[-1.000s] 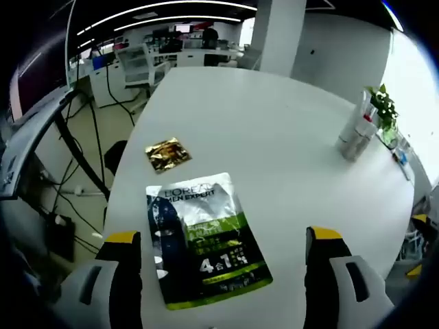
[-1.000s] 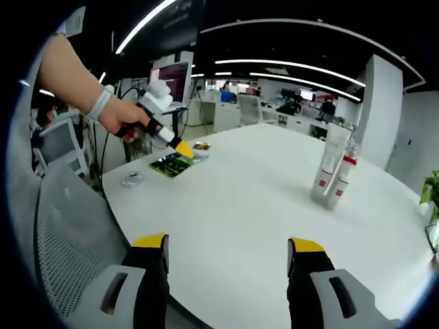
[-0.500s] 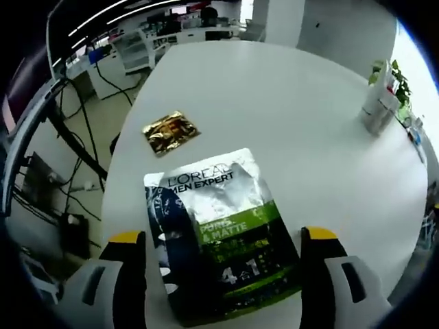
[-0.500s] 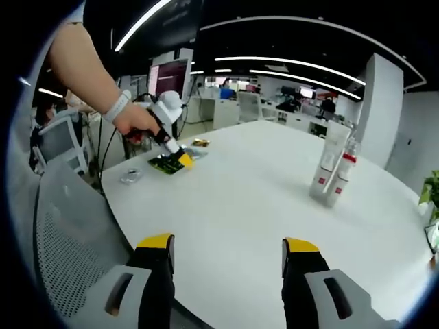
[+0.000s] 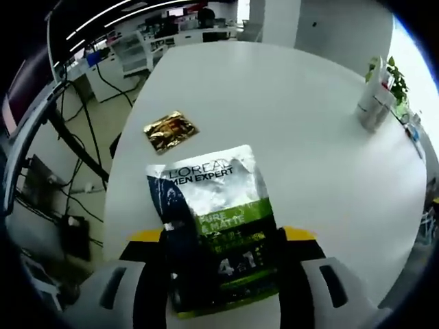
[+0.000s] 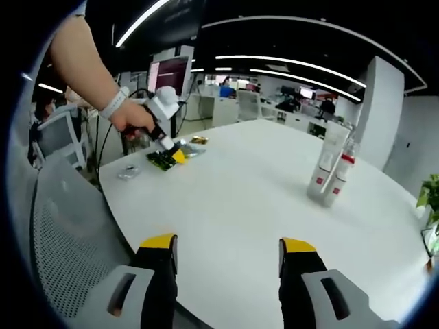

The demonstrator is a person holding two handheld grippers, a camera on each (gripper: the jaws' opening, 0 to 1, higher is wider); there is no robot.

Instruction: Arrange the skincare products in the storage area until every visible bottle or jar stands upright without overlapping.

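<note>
While two tall white tubes point(image 6: 330, 171) stand upright and touching far across the round white table point(image 5: 288, 116) from the silver, green and black L'Oreal sachet point(image 5: 211, 226), that sachet lies flat near the table's edge with one small crinkled gold foil packet point(image 5: 170, 131) just beyond it. Around the table spreads an open office with ceiling light strips, desks, monitors and a grey mesh chair point(image 6: 65, 240). With its jaws pressed against the sachet's two long sides, the left gripper point(image 5: 223, 236) seems clenched on it, and the right gripper point(image 6: 225, 245) hangs released over bare tabletop.
</note>
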